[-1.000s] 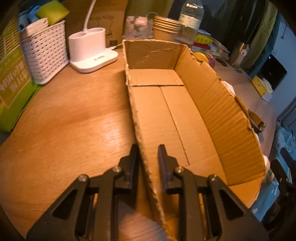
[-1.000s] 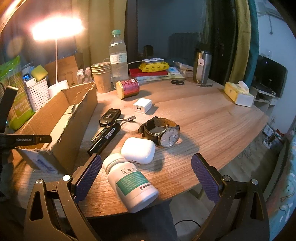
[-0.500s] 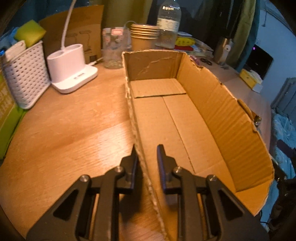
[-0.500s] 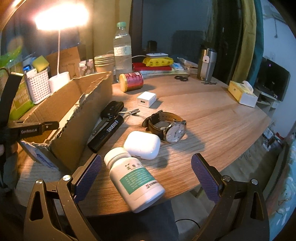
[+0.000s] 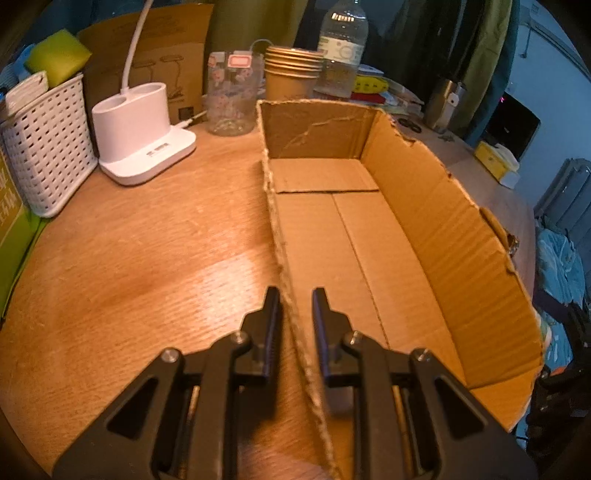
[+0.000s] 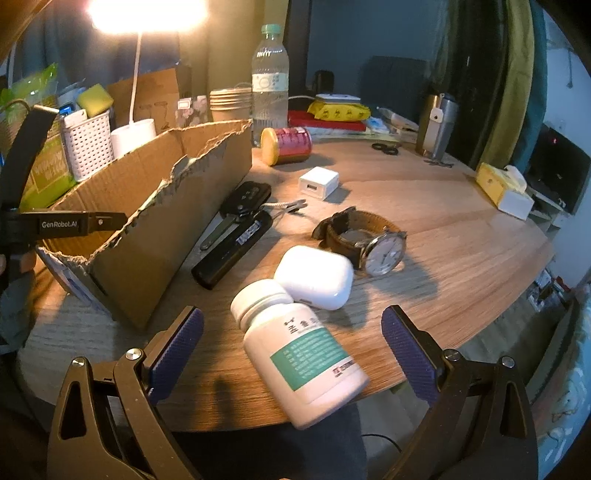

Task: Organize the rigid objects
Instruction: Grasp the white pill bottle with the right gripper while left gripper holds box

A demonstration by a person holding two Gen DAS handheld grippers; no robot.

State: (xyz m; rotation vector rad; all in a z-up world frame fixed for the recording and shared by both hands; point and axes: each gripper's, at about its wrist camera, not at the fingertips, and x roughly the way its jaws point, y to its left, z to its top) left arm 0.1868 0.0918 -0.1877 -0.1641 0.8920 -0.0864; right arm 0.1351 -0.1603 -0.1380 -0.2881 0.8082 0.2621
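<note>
The pill bottle lies cap-away between the right gripper's wide-apart fingers; left gripper clamps the cardboard box wall.

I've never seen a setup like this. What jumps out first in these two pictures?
Probably the empty cardboard box with ragged edges, its near wall pinched by the left gripper. Next, the white pill bottle with a green label, lying on its side at the wooden table's near edge between the wide-open fingers of the right gripper. Just beyond it lie a white earbud case and a brown-strapped wristwatch, under a glaring desk lamp.
</note>
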